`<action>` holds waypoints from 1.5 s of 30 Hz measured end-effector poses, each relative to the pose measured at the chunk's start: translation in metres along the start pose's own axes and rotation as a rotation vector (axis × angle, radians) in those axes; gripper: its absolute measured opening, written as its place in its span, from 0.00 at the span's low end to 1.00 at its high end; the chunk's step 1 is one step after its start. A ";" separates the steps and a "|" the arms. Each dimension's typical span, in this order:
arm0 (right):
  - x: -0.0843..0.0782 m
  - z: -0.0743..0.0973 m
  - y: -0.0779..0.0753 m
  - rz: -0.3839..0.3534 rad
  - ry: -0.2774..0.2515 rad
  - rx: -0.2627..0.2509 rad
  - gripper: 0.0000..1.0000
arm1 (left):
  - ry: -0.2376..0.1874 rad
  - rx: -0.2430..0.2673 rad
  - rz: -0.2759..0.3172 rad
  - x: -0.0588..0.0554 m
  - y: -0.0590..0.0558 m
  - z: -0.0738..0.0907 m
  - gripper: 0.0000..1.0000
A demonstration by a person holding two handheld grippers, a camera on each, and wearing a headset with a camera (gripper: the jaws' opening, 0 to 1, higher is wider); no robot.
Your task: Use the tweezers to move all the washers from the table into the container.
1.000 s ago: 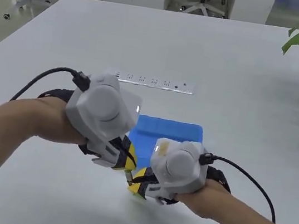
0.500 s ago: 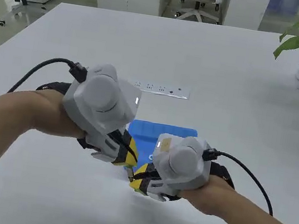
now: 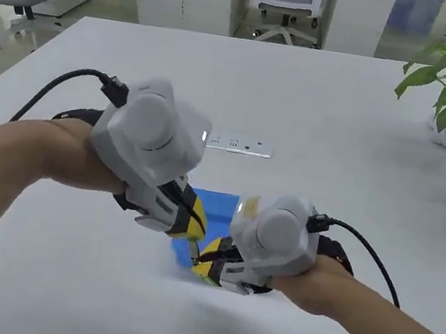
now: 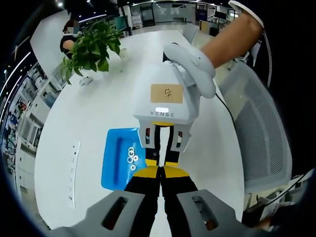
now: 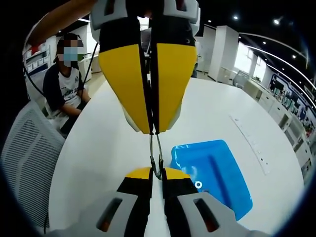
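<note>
- Holding the tweezers [image 5: 156,150] from both ends is where we're at. The left gripper [image 5: 152,131] has its yellow jaws pressed together on 1 end, the right gripper [image 5: 156,174] is pinched onto the other, and the 2 sit almost nose to nose.
- The washers [image 4: 132,157] are a small cluster, 5 by our count, lying on the blue tray [image 4: 114,173]. That's roughly 9 o'clock from the jaws in the left gripper view. We honestly can't tell if that tray is the container or just where they start.
- Biggest worry imo is 1 side letting go before the other has a solid bite. Thin smooth metal gives the pads very little to hang onto, so the tweezers could swing or drop onto the table [image 3: 337,134].
- If we end up clamped too close to the tips, the legs get squeezed flat. Then we'd have no way to open them over a washer.
- Pulling or twisting the 2 grippers against each other could bend the legs or knock the tips out of line.
- In the head view all this hangs right over the tray's near edge, so a dropped tool could scatter those flat little rings.
</note>
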State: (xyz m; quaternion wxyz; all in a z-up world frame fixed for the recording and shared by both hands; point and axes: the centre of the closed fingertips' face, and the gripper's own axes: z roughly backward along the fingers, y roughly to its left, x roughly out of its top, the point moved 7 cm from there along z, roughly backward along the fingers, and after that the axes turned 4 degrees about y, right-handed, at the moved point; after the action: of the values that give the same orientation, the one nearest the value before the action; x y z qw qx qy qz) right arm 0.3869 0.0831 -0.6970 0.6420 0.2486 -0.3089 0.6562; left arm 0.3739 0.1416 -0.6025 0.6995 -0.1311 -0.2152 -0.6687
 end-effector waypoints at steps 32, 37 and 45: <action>-0.019 0.005 -0.050 -0.012 0.009 -0.054 0.09 | -0.018 0.013 -0.055 0.011 0.045 -0.019 0.04; -0.022 0.000 -0.056 -0.021 0.007 -0.051 0.09 | -0.017 0.012 -0.050 0.008 0.051 -0.024 0.04; -0.032 -0.010 -0.065 -0.033 0.011 -0.045 0.09 | -0.009 0.007 -0.044 0.001 0.061 -0.036 0.04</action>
State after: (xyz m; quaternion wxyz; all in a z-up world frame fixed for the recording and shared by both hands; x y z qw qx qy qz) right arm 0.4537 0.0671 -0.7212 0.6600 0.2353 -0.3158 0.6399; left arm 0.4394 0.1283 -0.6273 0.6843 -0.1269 -0.2238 -0.6823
